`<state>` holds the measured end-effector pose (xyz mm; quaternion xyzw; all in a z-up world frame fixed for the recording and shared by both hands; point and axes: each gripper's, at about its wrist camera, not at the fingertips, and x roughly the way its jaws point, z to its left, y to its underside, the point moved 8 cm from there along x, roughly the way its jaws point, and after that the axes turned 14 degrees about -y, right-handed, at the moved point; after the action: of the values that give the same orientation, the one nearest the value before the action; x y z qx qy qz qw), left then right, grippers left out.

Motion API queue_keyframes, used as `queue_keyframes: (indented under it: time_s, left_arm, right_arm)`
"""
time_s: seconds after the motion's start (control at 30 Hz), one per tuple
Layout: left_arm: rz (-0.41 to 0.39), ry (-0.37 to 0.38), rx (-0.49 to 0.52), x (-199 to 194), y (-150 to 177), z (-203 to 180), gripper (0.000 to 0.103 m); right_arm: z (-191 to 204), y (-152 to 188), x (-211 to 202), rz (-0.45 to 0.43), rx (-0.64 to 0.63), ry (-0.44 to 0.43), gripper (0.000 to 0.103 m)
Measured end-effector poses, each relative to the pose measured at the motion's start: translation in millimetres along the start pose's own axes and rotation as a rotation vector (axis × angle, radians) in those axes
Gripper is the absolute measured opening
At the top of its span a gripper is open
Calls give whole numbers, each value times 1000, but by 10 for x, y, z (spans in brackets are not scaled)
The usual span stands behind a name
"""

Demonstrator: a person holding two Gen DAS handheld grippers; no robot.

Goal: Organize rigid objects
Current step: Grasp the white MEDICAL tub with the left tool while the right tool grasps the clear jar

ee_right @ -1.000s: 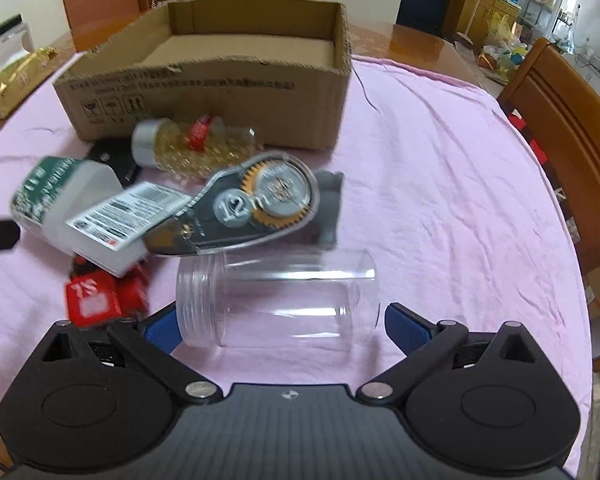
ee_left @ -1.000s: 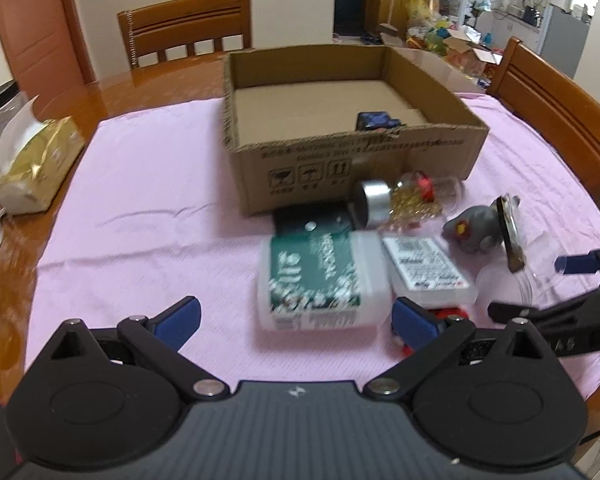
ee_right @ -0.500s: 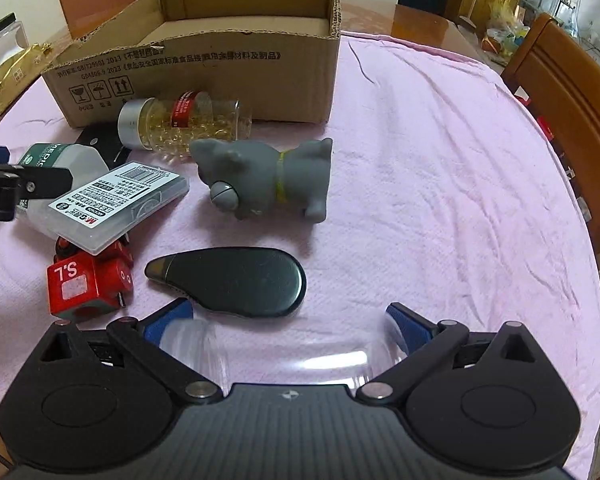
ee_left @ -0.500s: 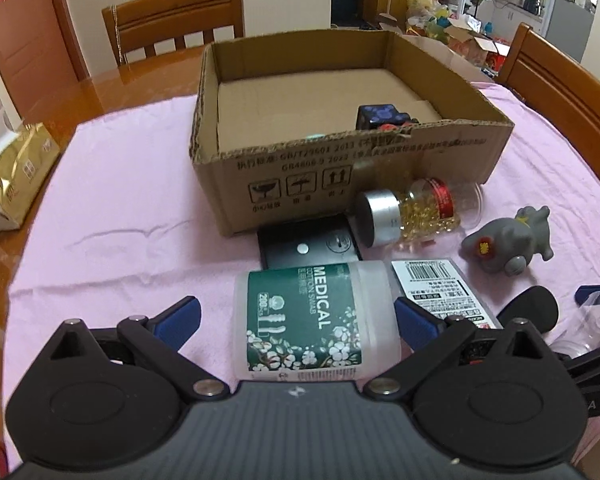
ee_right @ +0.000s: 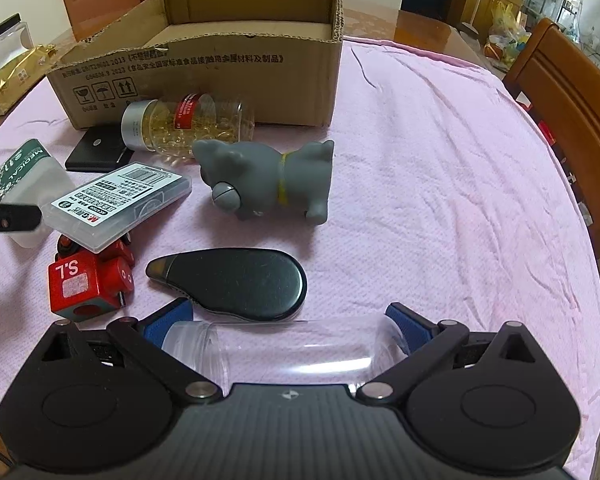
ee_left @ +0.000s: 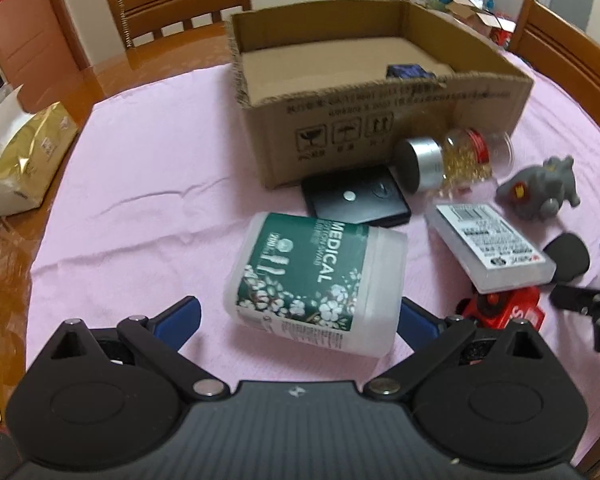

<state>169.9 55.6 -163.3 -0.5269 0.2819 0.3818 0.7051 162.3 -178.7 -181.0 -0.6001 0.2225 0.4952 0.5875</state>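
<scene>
You are bracketing the medical cotton swab tub [ee_left: 316,284] with the spread, empty left gripper [ee_left: 300,316]; center it, then carry toward the cardboard box [ee_left: 380,128] at 12 o'clock.

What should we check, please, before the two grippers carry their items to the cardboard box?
1. Clear jar lies between the right gripper fingers: ok.
2. Right grip firm on the jar: cannot tell.
3. Cotton swab bottle sits between the open left gripper fingers: ok.
4. Left fingers closed on the bottle: not ok.
5. Cardboard box has free floor space: ok; only a dark blue item shows inside.
6. Grey toy and black case lie ahead of the jar: not ok; lift first.
</scene>
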Motion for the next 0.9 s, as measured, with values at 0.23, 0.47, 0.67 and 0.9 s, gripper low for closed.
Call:
queue_keyframes:
  time_s: [0.23,0.47,0.67,0.9]
  left_arm:
    - [49,59,-38,152,60,-32,102]
    - [44,84,3,217,19,12,103]
    - [54,107,58,268,-63,1,102]
    - [-9,101,132,189,-165,-86,102]
  right_arm:
    - [7,20,-15,-11,-13,-5,103]
    - [33,77,-48,-14,-18,-7,103]
    - [76,142,-75,-27,-15,-3,103]
    - [113,201,-103,-38,4,11,103]
